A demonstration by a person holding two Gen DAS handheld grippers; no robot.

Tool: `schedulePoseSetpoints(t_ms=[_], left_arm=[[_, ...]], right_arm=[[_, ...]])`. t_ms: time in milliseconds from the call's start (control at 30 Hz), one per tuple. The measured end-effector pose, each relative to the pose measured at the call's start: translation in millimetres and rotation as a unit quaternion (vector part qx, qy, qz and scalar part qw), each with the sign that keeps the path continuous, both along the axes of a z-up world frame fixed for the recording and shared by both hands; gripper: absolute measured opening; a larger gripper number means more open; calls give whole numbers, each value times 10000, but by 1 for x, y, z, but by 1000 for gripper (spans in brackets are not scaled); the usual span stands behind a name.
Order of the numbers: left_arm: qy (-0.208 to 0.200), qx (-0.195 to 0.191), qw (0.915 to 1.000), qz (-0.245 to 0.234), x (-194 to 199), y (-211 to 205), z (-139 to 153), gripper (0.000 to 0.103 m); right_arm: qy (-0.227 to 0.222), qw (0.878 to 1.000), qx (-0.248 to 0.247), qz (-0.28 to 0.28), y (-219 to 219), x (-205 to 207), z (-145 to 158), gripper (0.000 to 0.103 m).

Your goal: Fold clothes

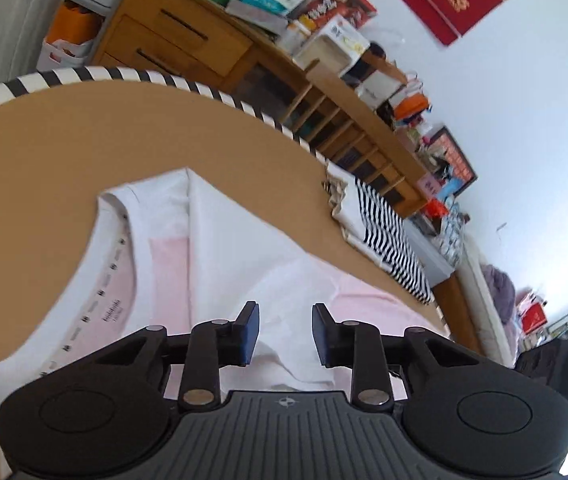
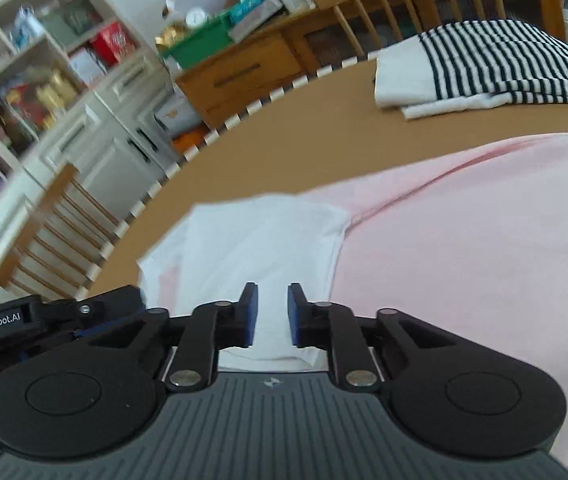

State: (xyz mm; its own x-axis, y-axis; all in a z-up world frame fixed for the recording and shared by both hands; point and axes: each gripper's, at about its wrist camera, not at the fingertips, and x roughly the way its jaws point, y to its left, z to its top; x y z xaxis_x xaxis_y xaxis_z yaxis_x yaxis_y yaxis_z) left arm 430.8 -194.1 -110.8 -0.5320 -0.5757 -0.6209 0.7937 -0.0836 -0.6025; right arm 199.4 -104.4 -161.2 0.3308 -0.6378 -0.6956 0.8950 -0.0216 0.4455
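Observation:
A pink-and-white T-shirt (image 1: 220, 248) lies flat on the brown tabletop (image 1: 84, 136), its white neckline and label tape at the left in the left wrist view. A white sleeve is folded inward over the pink body. My left gripper (image 1: 286, 334) hovers just above the shirt, its jaws apart with nothing between the pads. In the right wrist view the shirt (image 2: 464, 248) spreads pink to the right, with a white sleeve (image 2: 260, 244) folded across it. My right gripper (image 2: 273, 314) sits over that sleeve with a narrow gap between its pads and no cloth pinched.
A folded black-and-white striped garment (image 2: 500, 64) lies at the far side of the table (image 2: 284, 136). Behind the table's striped edge (image 1: 188, 84) stand a wooden cabinet (image 1: 172, 40) piled with boxes, a wooden chair (image 2: 56, 236) and white shelves (image 2: 44, 92). The other gripper's housing (image 2: 28, 324) shows at the lower left.

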Motion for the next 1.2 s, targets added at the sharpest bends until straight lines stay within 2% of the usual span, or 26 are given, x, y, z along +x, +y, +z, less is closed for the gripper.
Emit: schedulePoseSetpoints(t_ms=[67, 133, 167, 200, 267, 300, 367, 400, 467, 533, 567, 633, 667, 733, 833, 967, 1033, 1100, 1133, 1200], left_arm=[[-464, 369, 9982, -96, -16, -1, -16, 26], [-782, 189, 9967, -74, -22, 6, -20, 15], [-930, 115, 9955, -108, -25, 9, -20, 16], [-1083, 59, 9940, -166, -29, 10, -18, 16], [-1358, -27, 9903, -276, -36, 11, -15, 16], [-1455, 27, 9890, -282, -37, 12, -12, 18], [-1425, 27, 9897, -128, -30, 23, 5, 41], [-1308, -90, 9914, -5, -20, 36, 15, 47], [-1021, -306, 9938, 318, 8, 72, 34, 83], [-677, -201, 9952, 670, 36, 108, 42, 89], [-426, -32, 9958, 807, 50, 123, 41, 89], [147, 409, 9930, 1099, 79, 149, 31, 89], [459, 609, 9889, 1277, 91, 158, 23, 89], [1090, 975, 9759, 1621, 113, 173, 6, 89], [1695, 1381, 9536, 2071, 134, 184, -19, 89], [2067, 1482, 9305, 2636, 144, 186, -39, 89], [2097, 1313, 9285, 2770, 144, 185, -43, 88], [1903, 1092, 9354, 2774, 141, 181, -40, 88], [1778, 993, 9397, 2748, 139, 179, -38, 87], [1626, 916, 9444, 2707, 133, 173, -35, 83]], right_arm=[[354, 9994, -15, 62, 3, 6, -10, 10], [473, 9988, -57, 111, 9, 7, -11, 10], [364, 9993, -66, 52, 12, 4, -8, 15], [271, 9995, -147, 8, 16, 2, -6, 15], [505, 9987, -18, 50, 23, 3, -8, 17], [543, 9985, 20, 16, 30, 1, -5, 14], [273, 9993, -159, -204, 56, -12, 11, 14], [175, 9990, -256, -311, 72, -18, 20, 15], [64, 9977, -396, -539, 113, -31, 41, 20], [-157, 9953, -368, -882, 162, -48, 50, 25], [-269, 9927, -300, -1132, 187, -58, 51, 31], [-509, 9842, -88, -1693, 240, -77, 45, 33], [-652, 9772, 66, -2020, 265, -87, 38, 33], [-1175, 9543, 293, -2732, 315, -106, 23, 33], [-2098, 9036, 463, -3706, 375, -138, 1, 38], [-2866, 8433, 596, -4507, 425, -156, -30, 39], [-3154, 8186, 602, -4762, 437, -158, -44, 39], [-3364, 7990, 609, -4947, 444, -160, -55, 39], [-3414, 7939, 613, -4994, 444, -160, -59, 40], [-3334, 7937, 633, -5049, 442, -161, -62, 38]])
